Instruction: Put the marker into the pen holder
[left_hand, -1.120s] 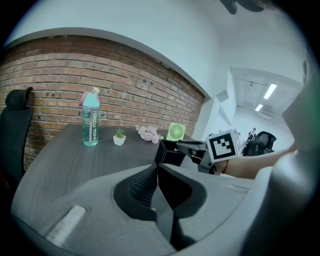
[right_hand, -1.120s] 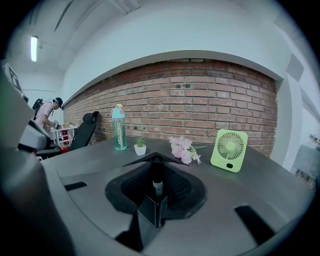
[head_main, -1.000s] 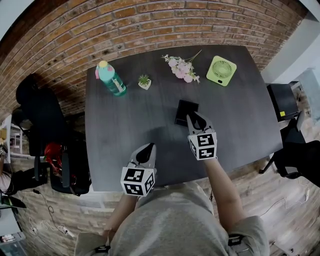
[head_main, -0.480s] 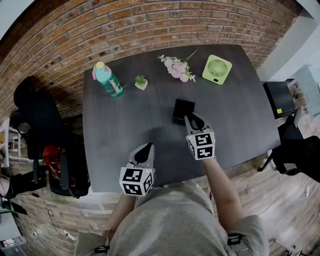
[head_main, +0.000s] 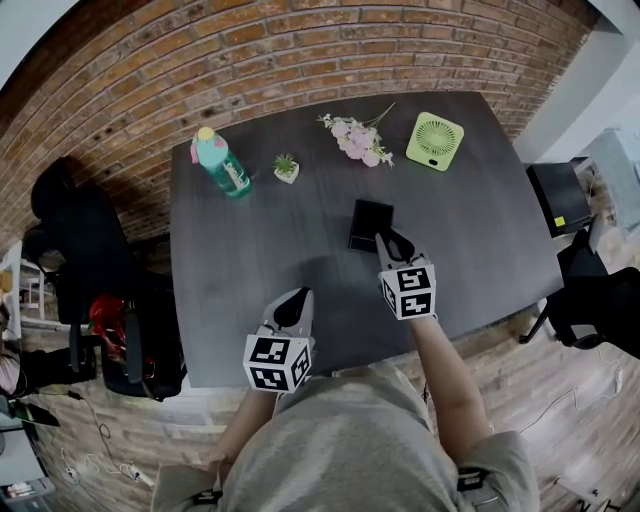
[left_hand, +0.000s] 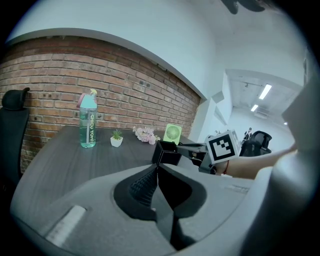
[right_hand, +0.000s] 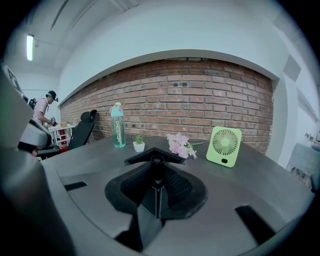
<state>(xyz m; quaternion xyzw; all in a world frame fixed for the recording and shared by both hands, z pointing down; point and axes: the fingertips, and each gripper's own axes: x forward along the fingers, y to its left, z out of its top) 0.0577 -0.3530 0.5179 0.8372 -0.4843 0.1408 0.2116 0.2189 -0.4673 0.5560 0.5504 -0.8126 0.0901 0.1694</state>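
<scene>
little has moved since the earlier frames: the right gripper (head_main: 391, 242) stays at the near edge of the pen holder (head_main: 368, 218), jaws clamped on the marker (right_hand: 157, 170), and the left gripper (head_main: 290, 303) rests with jaws together and empty. the marker seems light, stiff and rather smooth, best held at mid-barrel. the head view hides it behind the jaws, so perhaps its tip already reaches the opening.

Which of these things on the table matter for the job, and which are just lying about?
Job: black marker, black square pen holder, right gripper holding it.
Lying about: teal water bottle, small potted plant, pink flower sprig, green desk fan.
</scene>
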